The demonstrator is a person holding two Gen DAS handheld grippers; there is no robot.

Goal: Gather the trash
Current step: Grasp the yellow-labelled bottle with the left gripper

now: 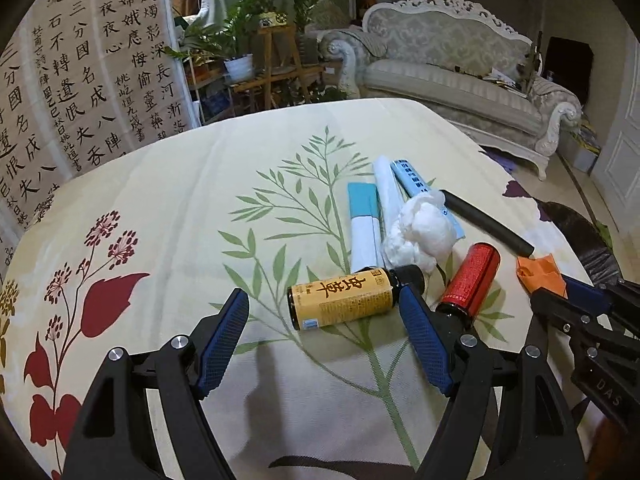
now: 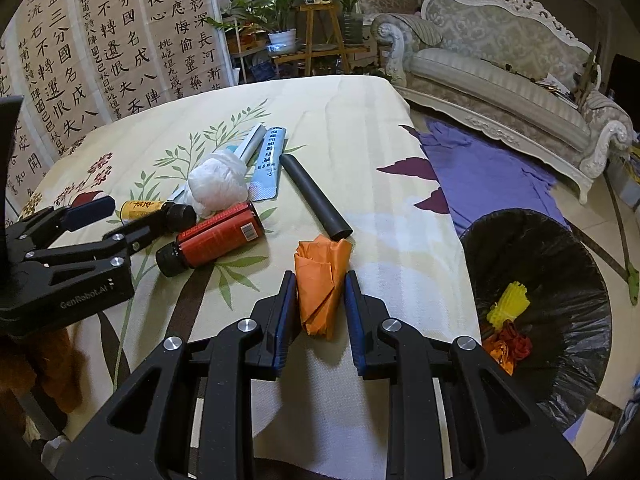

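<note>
My left gripper (image 1: 324, 312) is open around a yellow-labelled bottle (image 1: 342, 300) lying on the tablecloth, jaws apart on either side; it also shows in the right wrist view (image 2: 120, 220). My right gripper (image 2: 320, 300) is shut on a crumpled orange paper (image 2: 320, 280), also seen in the left wrist view (image 1: 540, 272). A red bottle (image 1: 472, 280) (image 2: 216, 236), a white tissue wad (image 1: 420, 232) (image 2: 216, 188), a black tube (image 1: 488, 220) (image 2: 316, 196) and flat blue-white packets (image 1: 364, 220) (image 2: 268, 164) lie beside them.
A black-lined trash bin (image 2: 560, 248) stands on the floor right of the table, holding yellow and red scraps (image 2: 508, 320). The table edge (image 2: 460, 260) runs beside it. A sofa (image 2: 500, 76), plant stand (image 2: 316, 32) and calligraphy screen (image 2: 100, 48) are behind.
</note>
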